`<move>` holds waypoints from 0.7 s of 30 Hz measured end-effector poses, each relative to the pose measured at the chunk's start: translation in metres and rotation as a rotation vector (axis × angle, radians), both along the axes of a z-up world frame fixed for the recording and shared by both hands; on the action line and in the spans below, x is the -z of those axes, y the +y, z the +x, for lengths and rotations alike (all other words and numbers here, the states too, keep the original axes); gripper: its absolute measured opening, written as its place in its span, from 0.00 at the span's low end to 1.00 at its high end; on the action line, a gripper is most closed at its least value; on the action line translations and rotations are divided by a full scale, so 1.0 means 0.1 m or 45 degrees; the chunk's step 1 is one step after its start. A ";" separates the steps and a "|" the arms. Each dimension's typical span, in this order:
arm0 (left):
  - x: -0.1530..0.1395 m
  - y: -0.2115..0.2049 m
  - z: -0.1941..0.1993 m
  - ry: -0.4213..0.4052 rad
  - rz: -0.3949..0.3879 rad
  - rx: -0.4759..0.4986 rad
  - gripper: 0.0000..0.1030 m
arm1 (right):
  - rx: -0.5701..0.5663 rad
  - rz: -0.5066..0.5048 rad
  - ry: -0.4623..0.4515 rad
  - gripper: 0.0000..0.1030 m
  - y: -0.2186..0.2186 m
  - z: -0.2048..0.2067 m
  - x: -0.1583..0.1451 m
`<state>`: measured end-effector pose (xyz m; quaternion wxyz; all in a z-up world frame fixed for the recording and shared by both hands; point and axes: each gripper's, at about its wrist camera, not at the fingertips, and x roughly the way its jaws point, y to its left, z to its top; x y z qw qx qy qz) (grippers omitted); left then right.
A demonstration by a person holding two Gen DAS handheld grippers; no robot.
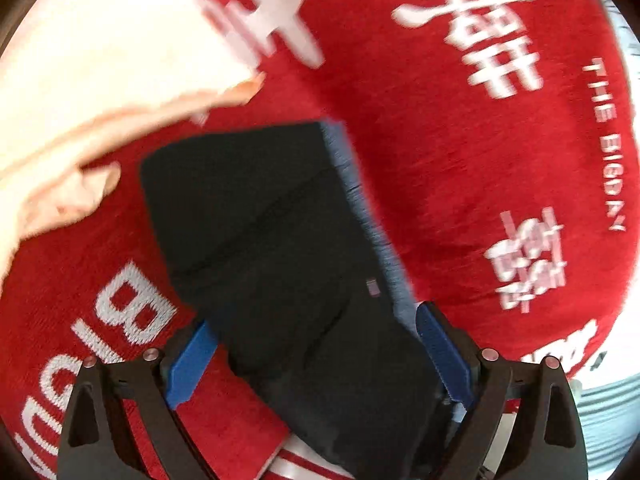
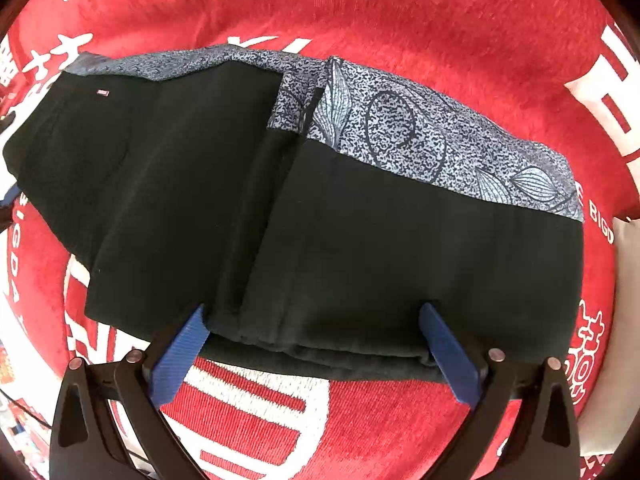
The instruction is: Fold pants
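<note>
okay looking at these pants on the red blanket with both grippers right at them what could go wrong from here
1. The black pants lie in stacked layers with the patterned trim showing; the right gripper, jaws wide at the near edge, might catch only some layers and spoil the fold.
2. The left gripper straddles one end; dragging could bunch the red blanket.
3. The peach cloth lies close and could get snagged.

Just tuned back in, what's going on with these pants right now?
The black pants with the patterned blue-grey waistband lie already folded over on the red blanket. The right gripper is open, its blue fingers straddling the near folded edge. The left gripper is open too, spread around one end of the pants. A peach-coloured cloth lies beside that end. Neither gripper is clamped on the fabric.
</note>
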<state>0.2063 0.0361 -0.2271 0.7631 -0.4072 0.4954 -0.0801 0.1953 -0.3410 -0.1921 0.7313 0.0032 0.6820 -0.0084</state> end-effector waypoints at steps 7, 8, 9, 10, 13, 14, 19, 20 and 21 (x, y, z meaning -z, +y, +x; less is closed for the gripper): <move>-0.08 -0.18 0.13 0.117 0.272 0.012 0.49 | -0.018 -0.005 0.003 1.00 0.01 0.04 -0.12; -0.09 -0.20 0.14 0.138 0.335 0.019 0.40 | -0.017 -0.006 -0.007 1.00 0.02 0.06 -0.17; -0.10 -0.20 0.14 0.145 0.372 0.032 0.33 | -0.016 0.005 -0.028 1.00 0.02 0.08 -0.27; -0.12 -0.21 0.12 0.138 0.391 0.044 0.31 | -0.015 0.029 -0.050 1.00 0.04 0.12 -0.38; -0.33 -0.44 0.07 0.047 0.628 0.145 0.28 | -0.023 0.119 -0.080 1.00 0.09 0.29 -0.64; -0.41 -0.55 0.04 0.002 0.715 0.181 0.28 | -0.032 0.170 -0.073 1.00 0.13 0.39 -0.71; -0.67 -1.05 -0.12 -0.200 1.028 0.354 0.28 | -0.106 0.405 -0.023 1.00 0.47 1.04 -1.00; -0.70 -1.09 -0.14 -0.219 1.059 0.372 0.28 | -0.136 0.430 -0.014 1.00 0.59 1.13 -1.04; -0.72 -1.16 -0.16 -0.244 1.095 0.399 0.28 | -0.182 0.456 0.002 1.00 0.74 1.26 -1.09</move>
